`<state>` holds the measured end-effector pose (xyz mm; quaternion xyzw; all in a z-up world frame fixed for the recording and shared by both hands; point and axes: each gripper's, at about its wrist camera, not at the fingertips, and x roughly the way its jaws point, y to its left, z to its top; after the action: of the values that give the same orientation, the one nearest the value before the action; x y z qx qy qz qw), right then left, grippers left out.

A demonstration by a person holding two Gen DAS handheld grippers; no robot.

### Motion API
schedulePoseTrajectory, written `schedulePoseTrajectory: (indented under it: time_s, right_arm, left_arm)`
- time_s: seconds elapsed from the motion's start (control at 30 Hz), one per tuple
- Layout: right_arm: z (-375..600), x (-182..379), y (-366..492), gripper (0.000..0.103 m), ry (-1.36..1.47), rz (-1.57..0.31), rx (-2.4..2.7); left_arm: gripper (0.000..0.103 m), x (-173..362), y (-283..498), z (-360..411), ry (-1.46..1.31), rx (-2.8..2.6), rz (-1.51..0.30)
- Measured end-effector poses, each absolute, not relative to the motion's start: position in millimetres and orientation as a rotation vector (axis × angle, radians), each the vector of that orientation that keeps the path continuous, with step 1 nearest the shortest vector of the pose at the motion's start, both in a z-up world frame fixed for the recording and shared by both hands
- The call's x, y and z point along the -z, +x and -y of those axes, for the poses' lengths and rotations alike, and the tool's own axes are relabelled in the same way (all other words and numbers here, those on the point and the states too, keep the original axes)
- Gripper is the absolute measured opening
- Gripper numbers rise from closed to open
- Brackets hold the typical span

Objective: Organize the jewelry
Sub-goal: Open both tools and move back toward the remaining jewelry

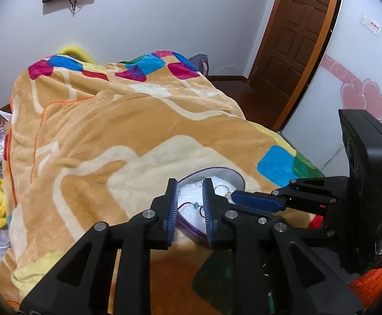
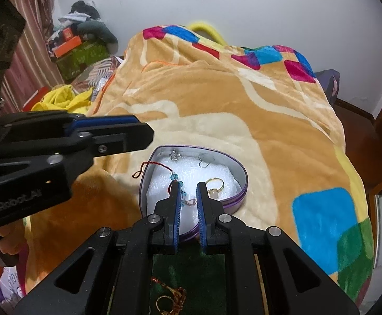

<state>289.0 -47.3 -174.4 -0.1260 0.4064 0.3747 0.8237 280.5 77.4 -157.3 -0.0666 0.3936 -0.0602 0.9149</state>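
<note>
A heart-shaped purple tin (image 2: pixel 240 181) with white foam lining lies on the blanket; it also shows in the left wrist view (image 1: pixel 239 177). In it lie a gold ring (image 2: pixel 215 183), a silver earring (image 2: pixel 175 155), a wire hook (image 2: pixel 205 161) and a red cord with blue beads (image 2: pixel 173 176). My right gripper (image 2: pixel 188 185) is open, its fingers over the near part of the tin beside the beads, holding nothing I can see. My left gripper (image 1: pixel 189 183) is open above the tin, empty. A dark green tray (image 2: pixel 170 288) with gold jewelry lies under the right gripper.
The tin rests on a bed covered by an orange patterned blanket (image 2: pixel 243 110). Yellow cloth (image 2: pixel 62 99) and boxes (image 2: pixel 80 50) are piled at the far left. A brown door (image 1: pixel 295 31) stands at the right, with dark floor beside the bed.
</note>
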Motion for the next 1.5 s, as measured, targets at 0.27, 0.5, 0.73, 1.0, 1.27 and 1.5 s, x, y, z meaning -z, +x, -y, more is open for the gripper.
schedulePoseTrajectory:
  time_s: [0.27,0.5,0.73,1.0,1.27,1.5]
  right_arm:
    - [54.2,156.6,277.8,0.018,-0.274,-0.820,-0.770]
    - [70.4,132.4,257.8,0.030,-0.249,-0.752,-0.736]
    - [86.6,114.8,240.2,0.030,-0.221,-0.712,-0.709]
    - [105.6,109.6,223.2,0.030,-0.185,-0.700,-0.682]
    - [120.8,127.6,218.0,0.030,-0.153,-0.749,-0.646]
    - [125.2,158.7,218.6,0.030,-0.134,-0.837,-0.637]
  left_arm:
    - [0.020,141.0,258.8,-75.2,-0.111,0.104,-0.781]
    - [0.028,122.3,232.7,-67.2,-0.083,0.097,-0.745]
    - [0.035,110.7,204.4,-58.5,-0.076,0.097,-0.727]
    - [0.036,117.3,182.6,-49.9,-0.070,0.103,-0.756]
    - [0.036,145.6,172.7,-43.9,-0.083,0.109,-0.828]
    - [0.036,170.7,169.3,-42.7,-0.104,0.107,-0.880]
